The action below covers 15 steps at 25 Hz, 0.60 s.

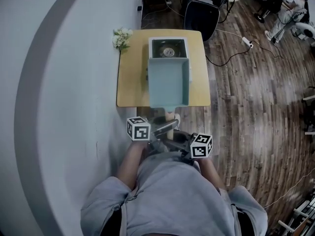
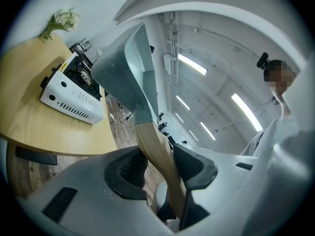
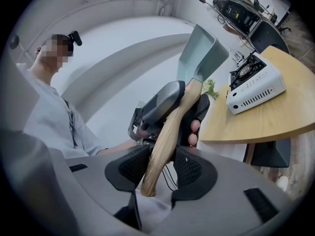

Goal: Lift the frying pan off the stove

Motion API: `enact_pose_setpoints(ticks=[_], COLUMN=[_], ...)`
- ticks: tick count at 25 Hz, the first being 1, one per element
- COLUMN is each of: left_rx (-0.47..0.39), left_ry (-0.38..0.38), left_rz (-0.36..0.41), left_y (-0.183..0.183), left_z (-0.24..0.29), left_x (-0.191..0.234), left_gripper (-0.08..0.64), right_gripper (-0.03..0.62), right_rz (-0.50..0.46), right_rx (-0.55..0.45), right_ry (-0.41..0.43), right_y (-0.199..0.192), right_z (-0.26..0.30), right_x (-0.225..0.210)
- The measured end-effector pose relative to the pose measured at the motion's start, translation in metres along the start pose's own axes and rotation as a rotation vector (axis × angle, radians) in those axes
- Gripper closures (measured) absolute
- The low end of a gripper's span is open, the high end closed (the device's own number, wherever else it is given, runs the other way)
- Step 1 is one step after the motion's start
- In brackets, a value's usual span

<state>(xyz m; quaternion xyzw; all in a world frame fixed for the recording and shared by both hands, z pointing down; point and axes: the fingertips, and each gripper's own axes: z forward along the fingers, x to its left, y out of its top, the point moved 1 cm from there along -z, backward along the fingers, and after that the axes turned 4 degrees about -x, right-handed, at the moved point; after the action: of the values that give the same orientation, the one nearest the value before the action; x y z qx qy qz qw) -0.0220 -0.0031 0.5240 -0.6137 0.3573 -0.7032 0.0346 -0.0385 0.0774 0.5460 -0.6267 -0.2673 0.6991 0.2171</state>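
Observation:
The square teal frying pan (image 1: pixel 169 81) is up in the air over the near half of the wooden table (image 1: pixel 130 77), clear of the white portable stove (image 1: pixel 168 48) behind it. Its wooden handle (image 1: pixel 170 117) points back at me. My left gripper (image 1: pixel 158 131) is shut on the handle (image 2: pixel 152 151), with the pan (image 2: pixel 130 73) tilted above it and the stove (image 2: pixel 74 90) off to the left. My right gripper (image 3: pixel 160 168) is shut on the handle's end (image 3: pixel 165 141), just behind the left gripper (image 3: pixel 167 102). The pan (image 3: pixel 202 53) rises beyond, with the stove (image 3: pixel 253 85) on the table to its right.
A small bunch of white flowers (image 1: pixel 121 37) lies at the table's far left corner. A dark office chair (image 1: pixel 202 16) stands behind the table, with cables on the wood floor. A curved white wall runs along the left. A person (image 1: pixel 290 11) is at the far right.

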Motion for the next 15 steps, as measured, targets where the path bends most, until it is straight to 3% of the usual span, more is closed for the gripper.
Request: enact_pose_setpoints(ticks=[10, 15], left_rx=[0.026, -0.006], left_ry=[0.006, 0.009], left_rz=[0.040, 0.023], left_y=[-0.031, -0.037], left_z=[-0.001, 0.008], left_x=[-0.023, -0.028], left_gripper=[0.402, 0.402], right_gripper=[0.446, 0.443], right_rz=[-0.031, -0.043], right_rx=[0.013, 0.030], right_ry=[0.012, 0.028], right_y=[-0.025, -0.027], right_z=[-0.016, -0.031], right_x=[0.020, 0.022])
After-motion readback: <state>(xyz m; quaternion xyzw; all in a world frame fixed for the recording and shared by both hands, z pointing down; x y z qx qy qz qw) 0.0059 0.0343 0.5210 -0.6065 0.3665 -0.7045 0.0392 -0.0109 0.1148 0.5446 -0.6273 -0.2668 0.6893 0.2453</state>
